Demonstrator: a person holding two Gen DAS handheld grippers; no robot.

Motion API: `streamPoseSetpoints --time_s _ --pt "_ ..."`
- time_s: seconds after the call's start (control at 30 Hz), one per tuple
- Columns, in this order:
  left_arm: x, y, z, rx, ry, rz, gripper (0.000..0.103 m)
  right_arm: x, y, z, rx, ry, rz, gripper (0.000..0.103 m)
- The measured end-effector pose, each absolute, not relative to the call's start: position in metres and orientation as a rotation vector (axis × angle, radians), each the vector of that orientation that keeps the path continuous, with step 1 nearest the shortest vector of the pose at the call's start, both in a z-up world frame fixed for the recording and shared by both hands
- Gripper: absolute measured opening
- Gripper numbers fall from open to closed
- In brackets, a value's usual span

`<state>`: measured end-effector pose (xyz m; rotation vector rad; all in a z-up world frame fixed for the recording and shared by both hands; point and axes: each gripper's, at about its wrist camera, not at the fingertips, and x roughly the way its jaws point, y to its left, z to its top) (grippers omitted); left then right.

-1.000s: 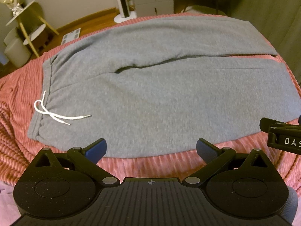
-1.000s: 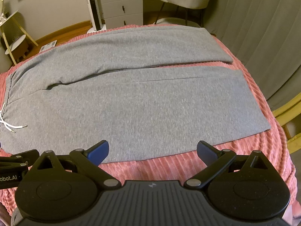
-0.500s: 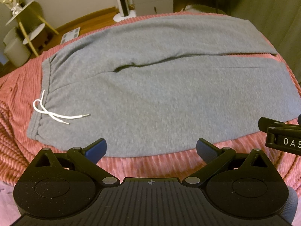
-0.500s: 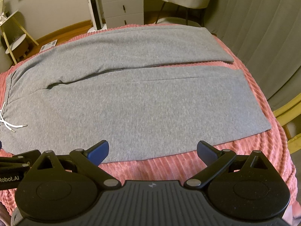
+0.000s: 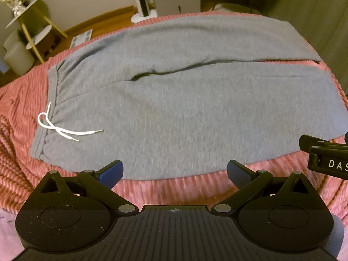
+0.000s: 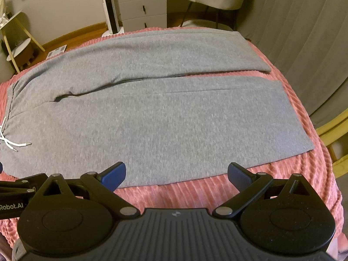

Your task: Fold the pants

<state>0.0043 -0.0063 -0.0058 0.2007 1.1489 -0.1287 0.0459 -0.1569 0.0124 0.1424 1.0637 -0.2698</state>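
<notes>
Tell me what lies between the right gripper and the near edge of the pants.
Only a bare strip of pink ribbed blanket separates the right gripper from the grey pants; the right wrist view shows it.

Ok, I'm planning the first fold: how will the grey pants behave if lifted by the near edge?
The grey pants look like soft knit lying limp, so they would probably drape. On the ribbed pink blanket they may drag rather than slide.

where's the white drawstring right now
In the left wrist view the white drawstring lies at the waistband end of the gray sweatpants, on the left, spilling onto the fabric above the pink ribbed blanket.
</notes>
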Motion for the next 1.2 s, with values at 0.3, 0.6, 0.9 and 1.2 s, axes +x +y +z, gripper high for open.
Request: streamPoseSetpoints --time_s 0.3,0.6,0.9,1.2 --pt "0.0054 -0.0043 -0.008 0.194 1.157 -0.125 0.103 0.0461 -0.1571 0.0124 0.138 1.065 -0.265 0.1" --pt "0.0067 -0.0047 -0.0091 0.194 1.164 -0.128 0.103 0.0465 -0.158 0.0119 0.139 1.067 -0.267 0.1" --pt "0.0081 -0.0066 -0.0115 0.19 1.172 -0.124 0.103 0.0472 -0.1585 0.0117 0.138 1.068 -0.266 0.1" --pt "0.0107 -0.0083 -0.0138 0.192 1.181 -0.125 0.103 0.0488 -0.1601 0.0095 0.137 1.074 -0.264 0.1"
